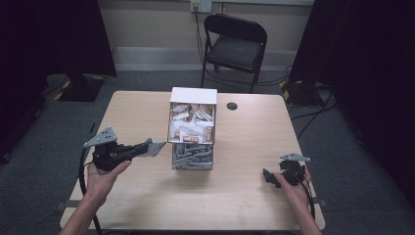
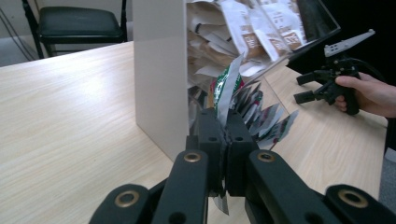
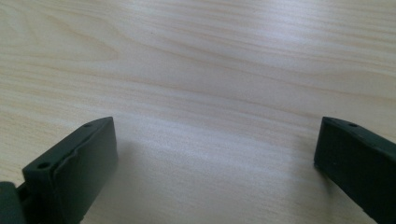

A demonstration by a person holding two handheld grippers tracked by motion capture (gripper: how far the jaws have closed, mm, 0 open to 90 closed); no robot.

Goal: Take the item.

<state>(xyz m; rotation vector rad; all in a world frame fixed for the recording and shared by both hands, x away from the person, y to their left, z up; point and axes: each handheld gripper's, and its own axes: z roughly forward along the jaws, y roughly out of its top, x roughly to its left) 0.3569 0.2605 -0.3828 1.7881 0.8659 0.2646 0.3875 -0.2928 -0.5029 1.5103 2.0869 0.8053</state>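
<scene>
So the left hand-held gripper (image 1: 147,147) sits over the left half of the desk (image 1: 244,196), pointing at the clear box (image 1: 192,129) that stands near the middle of the desk, a bit toward the far edge. Its jaws are pressed together on a thin silver packet (image 1: 155,148), and the left gripper view shows that packet (image 2: 229,93) standing edge-on between the pads, with some green and red print on it. The packet is just off the left side of the box, about level with its lower compartment.

The box has two compartments: the upper one is stuffed with white and brown sachets (image 1: 192,122), the lower one with silvery packets (image 1: 192,156) like the one being held. In the left gripper view those lower packets (image 2: 266,121) fan out of the open front, right behind the held one.

The right hand-held gripper (image 1: 270,177) is over by the desk's right edge, toward the near corner, well apart from the box. Its jaws stand wide apart with just bare desk (image 3: 196,93) between them. The person's hand (image 1: 296,183) grips it from behind.

A black folding chair (image 1: 235,44) stands past the far edge of the desk.
</scene>
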